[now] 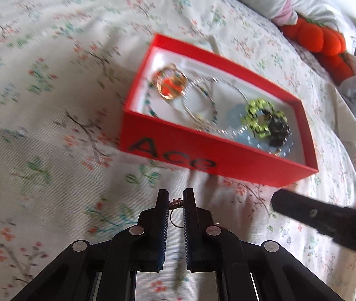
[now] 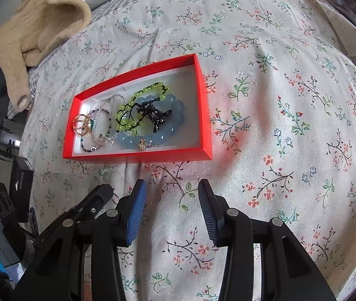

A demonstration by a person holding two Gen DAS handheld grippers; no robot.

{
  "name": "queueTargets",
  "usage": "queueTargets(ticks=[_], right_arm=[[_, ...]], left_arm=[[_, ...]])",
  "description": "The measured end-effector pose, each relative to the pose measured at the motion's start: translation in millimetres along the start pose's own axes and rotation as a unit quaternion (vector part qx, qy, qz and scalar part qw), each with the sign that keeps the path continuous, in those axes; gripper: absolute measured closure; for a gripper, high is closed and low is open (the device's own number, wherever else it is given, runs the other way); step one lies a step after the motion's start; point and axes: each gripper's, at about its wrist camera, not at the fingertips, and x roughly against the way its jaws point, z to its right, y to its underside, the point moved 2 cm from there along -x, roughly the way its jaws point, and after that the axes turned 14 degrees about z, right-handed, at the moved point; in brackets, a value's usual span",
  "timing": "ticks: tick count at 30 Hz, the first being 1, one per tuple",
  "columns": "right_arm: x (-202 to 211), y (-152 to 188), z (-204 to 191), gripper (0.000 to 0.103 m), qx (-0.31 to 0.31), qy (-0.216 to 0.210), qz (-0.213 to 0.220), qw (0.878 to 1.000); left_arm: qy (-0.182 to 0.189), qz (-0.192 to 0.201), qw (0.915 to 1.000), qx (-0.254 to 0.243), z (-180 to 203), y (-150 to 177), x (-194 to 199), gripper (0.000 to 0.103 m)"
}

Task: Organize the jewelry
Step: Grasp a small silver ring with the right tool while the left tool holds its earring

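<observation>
"Ace" — on red box (image 1: 203, 155) side.

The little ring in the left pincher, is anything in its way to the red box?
Nothing visible blocks it. The left gripper pinches the small ring above bare floral bedsheet, and the red box lies open just ahead. The right gripper hovers off to the side, open.

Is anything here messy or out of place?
Somewhat. In the red box the green bracelet, blue bracelet and black piece lie piled together. One small ring is outside it, pinched in the left gripper.
</observation>
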Motion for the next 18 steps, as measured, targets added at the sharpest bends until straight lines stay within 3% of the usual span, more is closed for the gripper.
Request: queueTargets(ticks=[6,11,18], right_arm=[[-9,9,-20,0.058,0.027,-0.026,-0.013,0.999],[-27,19,-31,0.072,0.030,-0.050,-0.052,0.997],[-44,22,-36,0.078,0.027,-0.045,-0.062,0.997]], left_arm=[[-0.029,0.019,0.9993,-0.011,-14,-8,8,0.098],[-0.033,0.017,0.9993,0.001,-24,-6,6,0.098],[-0.036,0.013,0.9992,0.012,-31,-6,1,0.098]])
